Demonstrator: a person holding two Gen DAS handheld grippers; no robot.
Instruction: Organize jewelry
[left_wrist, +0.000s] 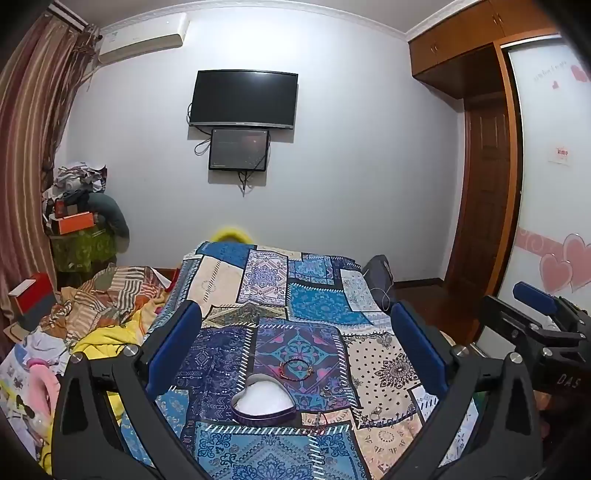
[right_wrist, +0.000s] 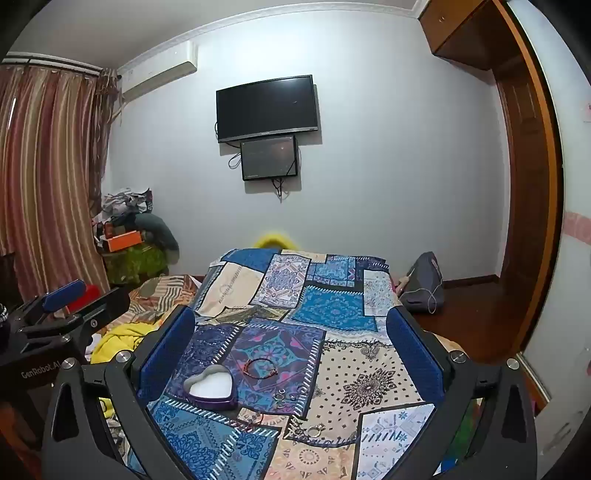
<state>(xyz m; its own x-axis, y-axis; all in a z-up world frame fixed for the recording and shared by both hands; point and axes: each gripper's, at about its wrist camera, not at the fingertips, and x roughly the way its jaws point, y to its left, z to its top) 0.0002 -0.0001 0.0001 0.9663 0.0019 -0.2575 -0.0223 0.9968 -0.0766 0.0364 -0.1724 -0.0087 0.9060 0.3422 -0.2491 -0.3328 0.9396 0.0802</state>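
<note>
Jewelry lies scattered on the blue patchwork-patterned bedspread around one landmark, the open heart-shaped purple tin with a white lining, and as far as both views show, the tin holds nothing yet, so I judge the organizing is at its very start with every piece left to move. Counting what can be made out: one reddish cord bracelet with small gold beads lies just beyond the tin, toward the foot of the bed; one small cluster of silver rings or earrings sits just to the right of the tin, though the pieces are too small to count singly; one thin reddish chain or cord piece lies on the near side of the tin; and one silver ring with a stone rests nearer still and further right of the tin. The same bracelet and tin show in the left wrist view. The left gripper hovers above the tin with its blue-padded jaws spread wide, pinching nothing; the right gripper hovers likewise, spread wide and empty. Neither touches any piece. There is one tin and no lid in sight.
</note>
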